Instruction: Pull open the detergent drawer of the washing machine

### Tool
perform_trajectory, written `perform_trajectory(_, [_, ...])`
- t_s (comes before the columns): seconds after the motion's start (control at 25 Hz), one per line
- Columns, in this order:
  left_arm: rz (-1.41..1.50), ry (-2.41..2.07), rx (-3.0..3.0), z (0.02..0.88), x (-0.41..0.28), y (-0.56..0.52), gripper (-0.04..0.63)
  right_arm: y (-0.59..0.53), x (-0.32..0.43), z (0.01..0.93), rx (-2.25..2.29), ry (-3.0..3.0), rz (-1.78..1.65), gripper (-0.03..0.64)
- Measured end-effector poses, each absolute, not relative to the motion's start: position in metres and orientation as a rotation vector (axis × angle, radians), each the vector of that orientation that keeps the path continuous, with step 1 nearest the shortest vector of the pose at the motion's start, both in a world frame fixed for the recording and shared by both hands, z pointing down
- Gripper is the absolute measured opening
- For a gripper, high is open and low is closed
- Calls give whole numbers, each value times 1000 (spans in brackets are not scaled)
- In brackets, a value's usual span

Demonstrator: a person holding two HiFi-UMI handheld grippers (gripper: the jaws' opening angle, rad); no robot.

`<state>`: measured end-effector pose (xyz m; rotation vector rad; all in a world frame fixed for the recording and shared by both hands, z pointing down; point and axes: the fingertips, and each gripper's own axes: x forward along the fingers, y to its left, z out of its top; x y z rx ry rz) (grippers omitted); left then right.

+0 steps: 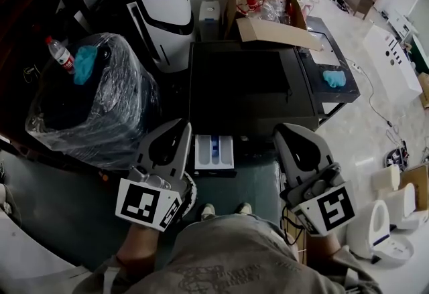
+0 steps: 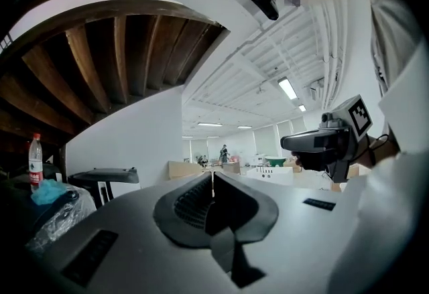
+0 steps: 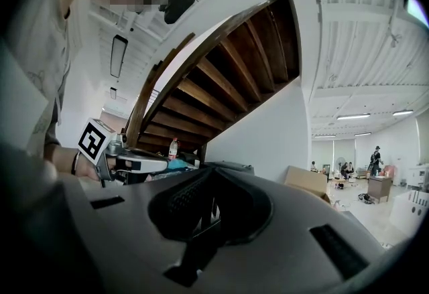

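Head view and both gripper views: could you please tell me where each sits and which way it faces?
Head view: on the person's head, looking steeply down at the washing machine and its open detergent drawer; shows left gripper, right gripper, lap, shoes.
Left gripper view: on the left gripper, looking level across the room; shows its shut jaws and the right gripper.
Right gripper view: on the right gripper, looking level toward the staircase; shows the left gripper.
Shared: the water bottle appears in all three.

Black washing machine (image 1: 241, 88); white detergent drawer (image 1: 203, 153) with blue insert (image 1: 214, 147); teal cloth (image 1: 85, 61).
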<state>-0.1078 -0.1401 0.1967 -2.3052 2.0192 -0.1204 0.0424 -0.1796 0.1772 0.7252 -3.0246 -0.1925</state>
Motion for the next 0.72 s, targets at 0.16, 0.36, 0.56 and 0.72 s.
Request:
perform_trajectory(0.16, [-81,2028,-2290,193,-111,-141,15,-182,41,177,730,-3018,-200,34])
perform_trajectory(0.36, [-83,2026,-2286,192,-112,-143,15,-186,41,177,735,-3014,-198,34])
perform_trajectory(0.56, [-100,2020,-2287,194,-110,-144,15,-188,39,179,734,-3012,-193,34])
perform_trajectory(0.72, [-129,2025,-2279,199,-109,-145,15,-189,38,186,735,-3001,-181,34])
